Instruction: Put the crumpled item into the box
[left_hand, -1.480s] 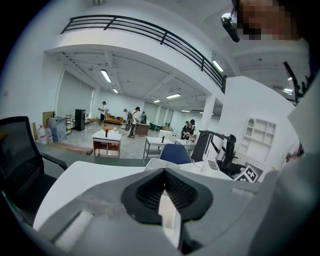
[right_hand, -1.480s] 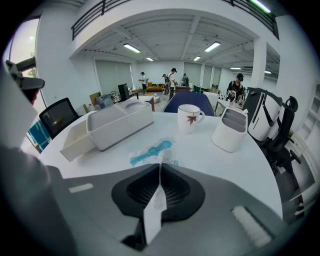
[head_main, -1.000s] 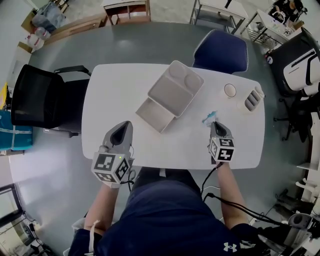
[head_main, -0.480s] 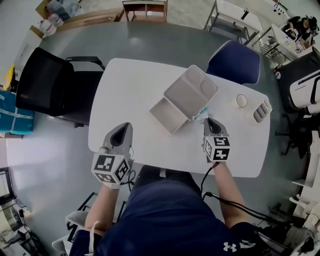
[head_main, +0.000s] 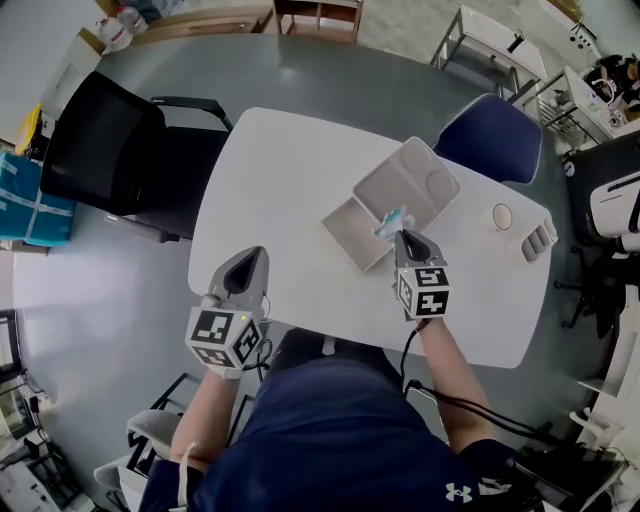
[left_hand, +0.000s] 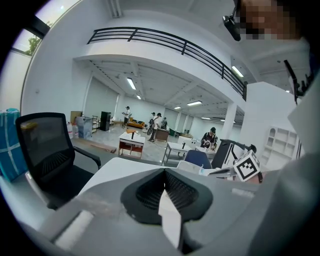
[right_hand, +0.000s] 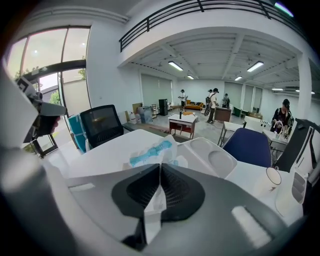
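A: Entry one, the right gripper (head_main: 402, 237). What is it carrying?

B: Its jaws are clamping on the crumpled white-and-blue plastic wrapper (head_main: 391, 218). A strip is showing pinched between them in the right gripper view, and the rest is fanning out past the tips. The wrapper is hanging about over the seam where the shallow grey open box (head_main: 350, 232) meets its flat-lying grey lid with two round recesses (head_main: 412, 180). How high it is hanging I cannot tell.

A: Why is it gripped by one end?

B: Probably so that the loose part is dangling free and can fall clear on release.

A: Entry two, the left gripper (head_main: 251, 254).

B: Its jaws are resting together with nothing between them. It is hovering over the near-left edge of the white rounded table (head_main: 265, 170), well apart from the box and, I judge, parked out of the way.

A: Edges and room?

B: Bare tabletop is lying open to the left of the box. A white cup (head_main: 502, 215) and a grey ridged holder (head_main: 538, 240) are sitting near the far-right edge, well apart. The wrapper is needing a short carry leftward, toward the box's middle.
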